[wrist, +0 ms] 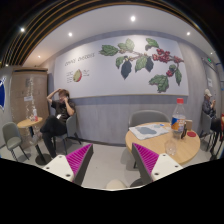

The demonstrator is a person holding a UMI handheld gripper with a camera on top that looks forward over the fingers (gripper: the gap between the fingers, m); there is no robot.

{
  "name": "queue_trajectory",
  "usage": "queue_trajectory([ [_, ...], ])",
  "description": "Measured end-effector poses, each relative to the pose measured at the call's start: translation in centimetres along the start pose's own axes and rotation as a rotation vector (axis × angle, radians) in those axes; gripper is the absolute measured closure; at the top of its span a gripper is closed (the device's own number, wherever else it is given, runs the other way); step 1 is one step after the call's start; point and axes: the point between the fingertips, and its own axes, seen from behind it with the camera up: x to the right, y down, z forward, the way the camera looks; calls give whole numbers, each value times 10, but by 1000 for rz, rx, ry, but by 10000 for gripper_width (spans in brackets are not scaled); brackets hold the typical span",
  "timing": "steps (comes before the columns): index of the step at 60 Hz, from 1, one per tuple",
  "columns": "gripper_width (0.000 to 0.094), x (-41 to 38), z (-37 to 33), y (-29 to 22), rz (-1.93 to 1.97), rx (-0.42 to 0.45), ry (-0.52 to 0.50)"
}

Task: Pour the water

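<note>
A plastic bottle (178, 118) with a red label stands upright on a round wooden table (150, 142) ahead and to the right of my fingers. A clear cup (170, 149) seems to stand near the table's front edge, just before the bottle. My gripper (113, 160) is open, its magenta pads spread wide, with only grey floor between them. It is well short of the table and holds nothing. A pale rounded shape (112, 185) shows low between the fingers; I cannot tell what it is.
Papers (150, 130) lie on the table, and a grey chair (147, 117) stands behind it. A seated person (58, 115) is at a small table to the left. Another person (207, 108) stands at the far right. A wall with a plant mural (140, 60) runs behind.
</note>
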Motion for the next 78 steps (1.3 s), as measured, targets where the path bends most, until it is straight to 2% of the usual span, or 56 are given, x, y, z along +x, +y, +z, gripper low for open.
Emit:
queue_trajectory([
  [14,107,-4,-11,-13,-7,9,-2],
  [19,106,19,3,-8,-2,28,3],
  [21,108,20,-13,-15,5,25,18],
  [36,105,137,26,-24,18,73,217],
  [46,106,253,50,-45,14,85,367],
  [51,108,275,72,-48,0,87,415],
  [61,112,298,106,-51,-20,82,363],
  [64,162,300,114,-53,-29,87,359],
  [65,219,299,116,-54,-35,90,355],
  [67,416,298,120,-55,-44,96,344],
  [69,428,299,127,-57,-34,123,350],
  [75,574,298,130,-60,-46,151,336],
  [78,599,301,130,-62,-27,164,339],
])
